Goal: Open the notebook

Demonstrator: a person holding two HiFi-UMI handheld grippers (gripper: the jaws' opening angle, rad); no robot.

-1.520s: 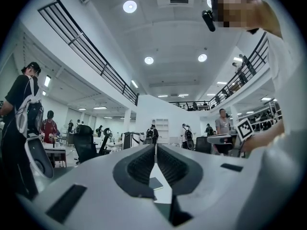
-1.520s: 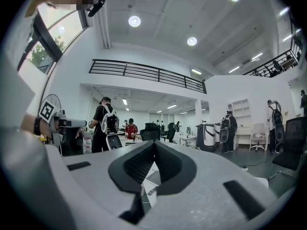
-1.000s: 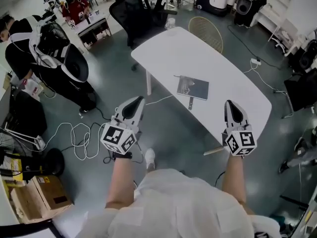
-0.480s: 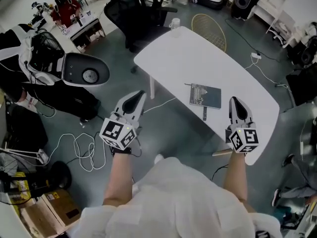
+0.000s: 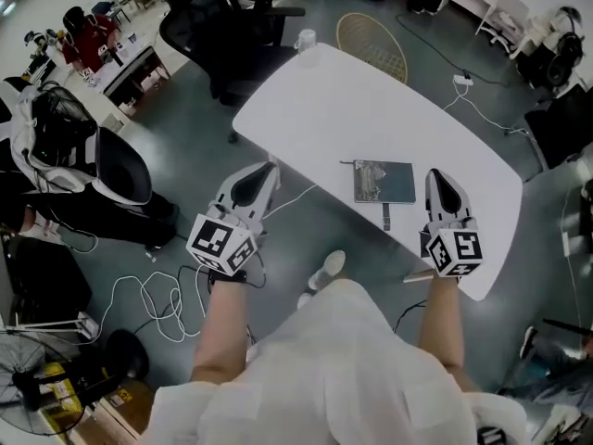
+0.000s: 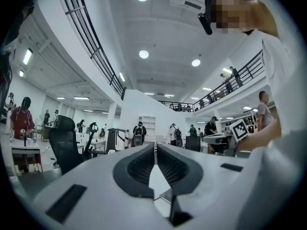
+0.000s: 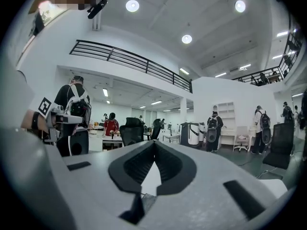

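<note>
A closed dark notebook [image 5: 384, 182] lies flat on the white table [image 5: 343, 109], near its front edge. A dark pen [image 5: 386, 216] lies just in front of it. My right gripper [image 5: 434, 174] hovers over the table's near edge, just right of the notebook, jaws shut with nothing in them. My left gripper [image 5: 268, 168] hangs over the floor at the table's left edge, well left of the notebook, also shut and empty. In the left gripper view the left gripper [image 6: 154, 145] shows closed jaws, and the right gripper [image 7: 154, 143] shows the same in its own view.
A clear cup [image 5: 306, 40] stands on the table's far corner. A black office chair [image 5: 208, 17] and a round wicker piece [image 5: 371, 46] stand beyond the table. White cables [image 5: 153, 286] lie on the floor at left, near a black-and-white machine [image 5: 102, 165]. People stand in the background.
The person has stepped toward the table, and both grippers came forward with them. The right gripper now sits beside the notebook. Both jaws stayed shut.
</note>
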